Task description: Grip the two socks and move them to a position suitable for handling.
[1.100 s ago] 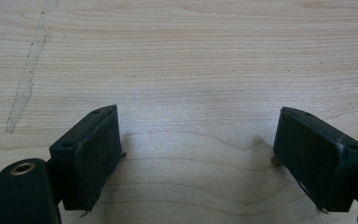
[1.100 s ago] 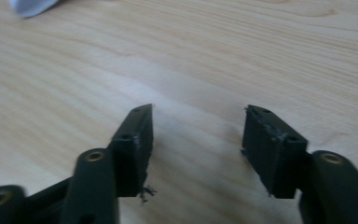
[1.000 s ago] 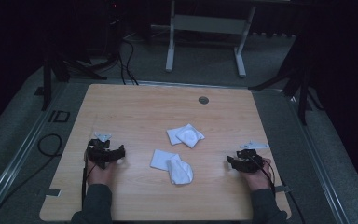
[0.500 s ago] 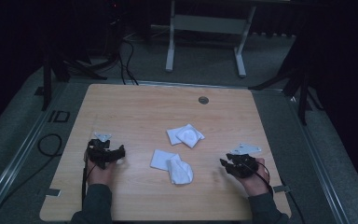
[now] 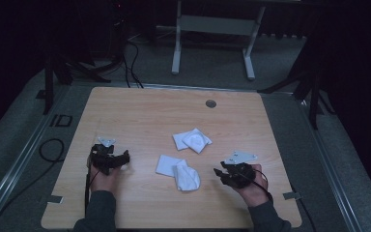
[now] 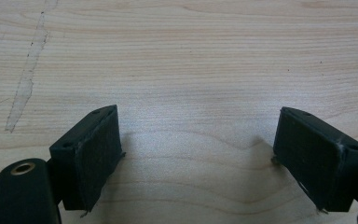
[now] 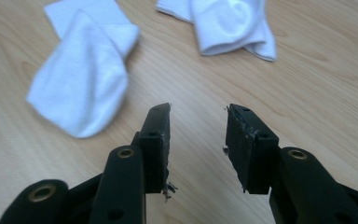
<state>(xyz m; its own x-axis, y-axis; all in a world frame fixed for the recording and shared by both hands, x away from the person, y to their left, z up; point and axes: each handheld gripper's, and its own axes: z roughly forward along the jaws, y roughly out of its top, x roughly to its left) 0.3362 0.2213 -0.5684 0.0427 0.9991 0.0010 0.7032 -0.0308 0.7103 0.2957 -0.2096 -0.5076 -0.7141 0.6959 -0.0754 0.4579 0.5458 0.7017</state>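
While both tongs, left (image 6: 198, 154) and right (image 7: 198, 140), gape empty, two crumpled white socks (image 7: 81, 79) (image 7: 226, 23) lie on the wooden table (image 5: 140, 116)

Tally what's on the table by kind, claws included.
White socks: 2, the near sock and the far sock.
Claws: 2, the left claw and the right claw, both open and empty.
Table grommet: 1.
Total: 5.

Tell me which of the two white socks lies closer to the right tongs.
The nearer white sock, toward the person's edge of the table, lies closer to the right tongs; the other sock sits farther up the table.
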